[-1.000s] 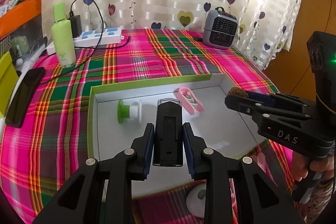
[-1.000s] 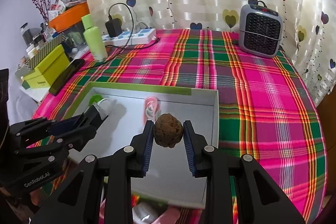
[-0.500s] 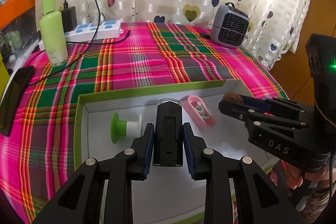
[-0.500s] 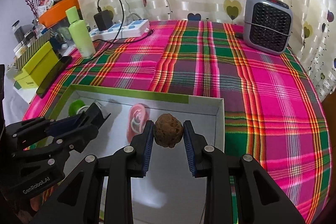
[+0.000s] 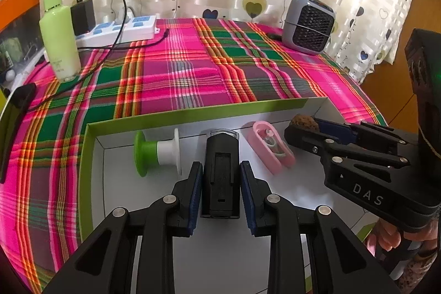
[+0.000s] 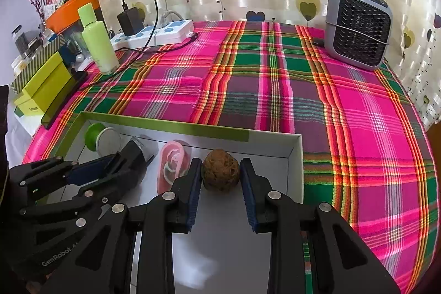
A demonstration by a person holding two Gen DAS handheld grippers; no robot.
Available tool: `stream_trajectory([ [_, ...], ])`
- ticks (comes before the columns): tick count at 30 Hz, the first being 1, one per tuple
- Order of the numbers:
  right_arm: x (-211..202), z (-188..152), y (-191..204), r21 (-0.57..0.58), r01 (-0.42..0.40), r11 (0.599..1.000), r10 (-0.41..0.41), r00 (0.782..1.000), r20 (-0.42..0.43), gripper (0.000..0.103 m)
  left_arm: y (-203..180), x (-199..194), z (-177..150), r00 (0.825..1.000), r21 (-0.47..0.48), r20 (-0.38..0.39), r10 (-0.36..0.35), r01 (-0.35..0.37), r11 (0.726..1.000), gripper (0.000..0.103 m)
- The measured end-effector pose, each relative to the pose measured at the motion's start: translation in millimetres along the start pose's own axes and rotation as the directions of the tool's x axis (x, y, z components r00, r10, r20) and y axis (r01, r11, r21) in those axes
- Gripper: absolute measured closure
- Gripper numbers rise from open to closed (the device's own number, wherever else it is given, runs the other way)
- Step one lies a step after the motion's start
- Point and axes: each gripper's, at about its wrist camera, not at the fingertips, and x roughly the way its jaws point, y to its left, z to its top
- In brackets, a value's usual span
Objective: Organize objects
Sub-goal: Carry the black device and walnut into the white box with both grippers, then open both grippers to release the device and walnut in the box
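Left gripper (image 5: 220, 192) clamped a black clip-light (image 5: 220, 170) by its flat sides, over the white box (image 5: 193, 112) w/ green rim; rigid, prob light, smooth plastic. Right gripper (image 6: 220, 189) pinched a walnut (image 6: 220, 174), hard, round, could roll. Spool (image 5: 157, 152) & pink case (image 5: 271, 150) lay near the far wall; nearer floor was free.

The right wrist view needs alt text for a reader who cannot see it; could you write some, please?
The right gripper holds a brown walnut over an open white box with green walls, on a pink plaid cloth. At left, the left gripper holds a black device above the box, near a pink case and a green spool.
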Motion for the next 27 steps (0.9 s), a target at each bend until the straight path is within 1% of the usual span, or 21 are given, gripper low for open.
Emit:
stream_trajectory([
  [22, 2.8, -1.7, 6.3, -0.025, 0.054, 0.998, -0.054, 0.999, -0.007, 0.073, 0.0, 1.0, 2.1, 1.0, 0.003, -0.001, 0.006, -0.006, 1.0, 0.077],
  [24, 2.2, -1.9, 6.2, -0.023, 0.052, 0.998, -0.053, 0.999, -0.007, 0.072, -0.1, 0.9, 2.3, 1.0, 0.001, 0.0, 0.007, -0.007, 1.0, 0.076],
  [27, 0.6, -2.1, 6.6, -0.017, 0.054, 0.998, -0.054, 0.999, -0.002, 0.063, -0.1, -0.9, 2.0, 1.0, -0.001, 0.004, 0.012, -0.012, 1.0, 0.071],
])
